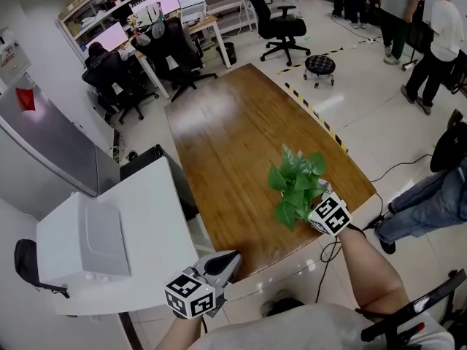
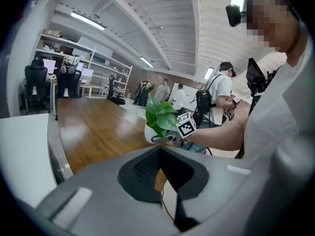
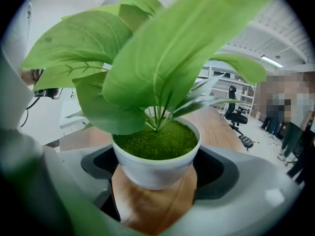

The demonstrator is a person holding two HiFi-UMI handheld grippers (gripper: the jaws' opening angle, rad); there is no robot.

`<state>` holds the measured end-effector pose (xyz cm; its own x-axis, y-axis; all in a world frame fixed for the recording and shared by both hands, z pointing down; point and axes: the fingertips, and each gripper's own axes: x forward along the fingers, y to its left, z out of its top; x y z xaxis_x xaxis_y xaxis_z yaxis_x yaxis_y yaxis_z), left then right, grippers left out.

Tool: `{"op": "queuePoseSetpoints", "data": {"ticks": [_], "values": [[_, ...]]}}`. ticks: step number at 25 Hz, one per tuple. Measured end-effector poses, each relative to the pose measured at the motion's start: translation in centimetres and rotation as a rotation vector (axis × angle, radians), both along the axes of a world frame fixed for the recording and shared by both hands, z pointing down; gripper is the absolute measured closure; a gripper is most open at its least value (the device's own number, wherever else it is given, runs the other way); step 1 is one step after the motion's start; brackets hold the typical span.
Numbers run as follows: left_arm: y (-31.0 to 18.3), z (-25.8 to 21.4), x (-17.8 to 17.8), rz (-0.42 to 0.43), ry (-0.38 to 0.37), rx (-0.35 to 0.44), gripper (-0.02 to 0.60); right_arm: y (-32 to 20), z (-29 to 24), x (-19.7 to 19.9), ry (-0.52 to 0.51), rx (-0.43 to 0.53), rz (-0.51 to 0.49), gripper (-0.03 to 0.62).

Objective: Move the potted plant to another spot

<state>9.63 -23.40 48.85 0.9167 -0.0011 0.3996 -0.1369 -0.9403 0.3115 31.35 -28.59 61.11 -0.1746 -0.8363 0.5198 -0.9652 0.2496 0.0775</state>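
While our right gripper (image 1: 312, 206) squeezes the white pot (image 3: 153, 173) of the potted plant (image 1: 295, 184) near five o'clock on the wooden table (image 1: 226, 133), our left gripper (image 1: 221, 263) is pinched together, empty. We think the plant is light and the pot smooth and slippery, so hold the pot, not the floppy leaves.

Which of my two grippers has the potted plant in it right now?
The right gripper: its jaws clasp the potted plant by its white pot. The left gripper holds nothing, back by the table edge.
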Motion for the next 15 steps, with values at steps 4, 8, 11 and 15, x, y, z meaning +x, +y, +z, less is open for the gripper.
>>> {"op": "queuePoseSetpoints", "data": {"ticks": [4, 8, 11, 15], "values": [[-0.1, 0.2, 0.8, 0.008, -0.01, 0.001, 0.589, 1.0, 2.1, 0.9, -0.009, -0.034, 0.018, 0.125], [-0.3, 0.6, 1.6, 0.018, -0.017, 0.003, 0.589, 0.8, 3.3, 1.2, 0.013, -0.03, 0.011, 0.125], [-0.4, 1.1, 1.7, 0.02, -0.022, 0.003, 0.589, 0.8, 3.7, 1.0, 0.008, -0.02, 0.018, 0.125], [-0.5, 1.4, 1.6, 0.021, -0.023, 0.002, 0.589, 0.8, 4.1, 1.1, -0.014, -0.019, 0.024, 0.123]]}}
